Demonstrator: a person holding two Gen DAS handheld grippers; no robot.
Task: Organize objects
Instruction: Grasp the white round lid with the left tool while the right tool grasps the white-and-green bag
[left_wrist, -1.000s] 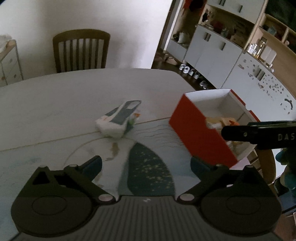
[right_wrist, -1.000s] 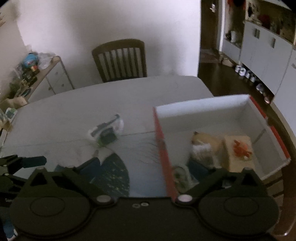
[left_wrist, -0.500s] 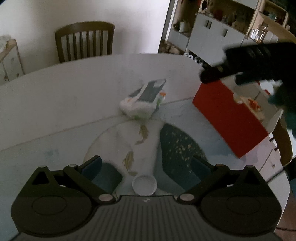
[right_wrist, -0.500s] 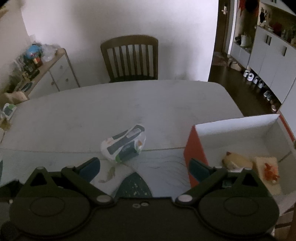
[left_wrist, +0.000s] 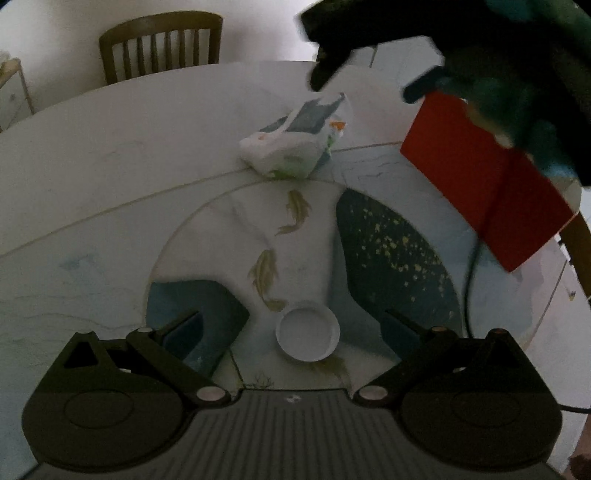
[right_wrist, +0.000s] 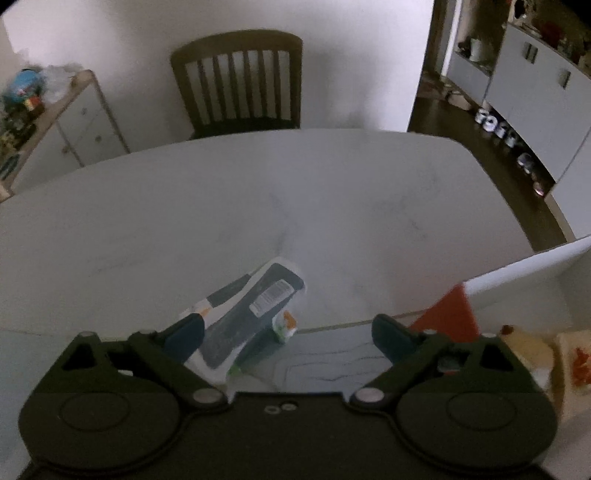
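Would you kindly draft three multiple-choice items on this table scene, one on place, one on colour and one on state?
1. Where does the white cap lie?
A. inside the box
B. on the table mat, between the left gripper's fingers
C. on the chair

2. What colour is the box's outer wall?
A. red
B. blue
C. yellow

3. How does the wipes packet stand?
A. lying on the table
B. lifted clear
C. packed in the box

Key: B, the cap shows between the open fingers; A, the wall shows red; A, it rests on the tabletop.
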